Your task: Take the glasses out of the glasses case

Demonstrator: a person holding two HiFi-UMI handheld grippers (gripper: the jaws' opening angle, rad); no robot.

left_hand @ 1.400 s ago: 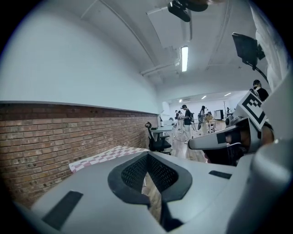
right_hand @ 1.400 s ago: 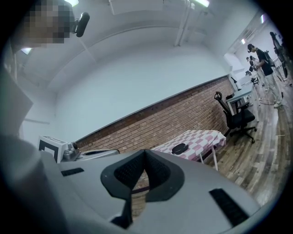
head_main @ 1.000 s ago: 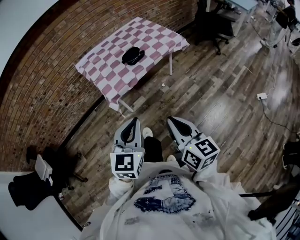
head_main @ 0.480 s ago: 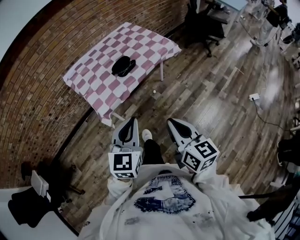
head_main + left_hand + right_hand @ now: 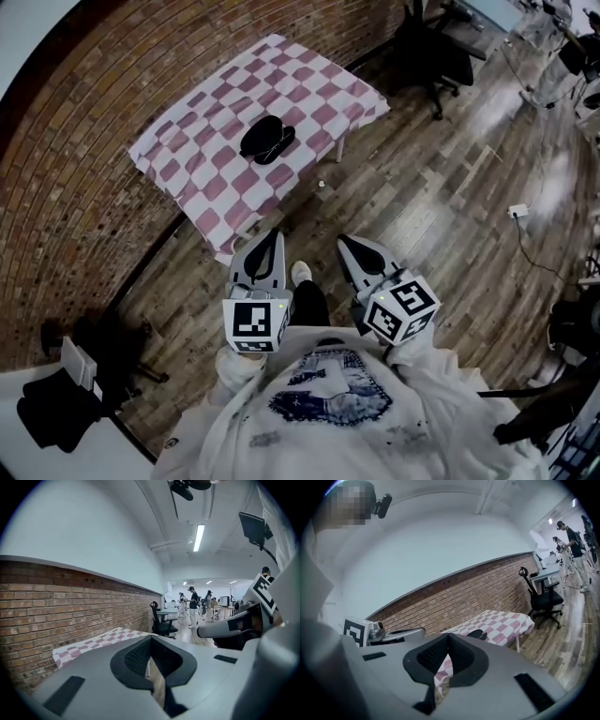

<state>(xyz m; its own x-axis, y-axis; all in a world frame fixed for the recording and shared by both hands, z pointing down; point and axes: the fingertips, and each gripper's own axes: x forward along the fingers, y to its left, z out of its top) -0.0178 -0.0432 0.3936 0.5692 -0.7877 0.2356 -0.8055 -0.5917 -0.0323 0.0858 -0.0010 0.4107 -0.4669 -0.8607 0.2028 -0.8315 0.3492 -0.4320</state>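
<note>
Looking down from my head, I saw the black glasses case (image 5: 267,139) lying near the middle of the pink-checked tablecloth (image 5: 197,159). My right gripper view caught it only as a small dark shape. My left gripper view missed it, showing just a corner of the cloth and an office chair (image 5: 161,620). My left claw (image 5: 271,236) and right claw (image 5: 343,242) were both closed tip to tip, holding nothing. The case lay well ahead of both, untouched.

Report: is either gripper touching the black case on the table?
No: the left gripper and right gripper are over the floor, short of the table.
</note>
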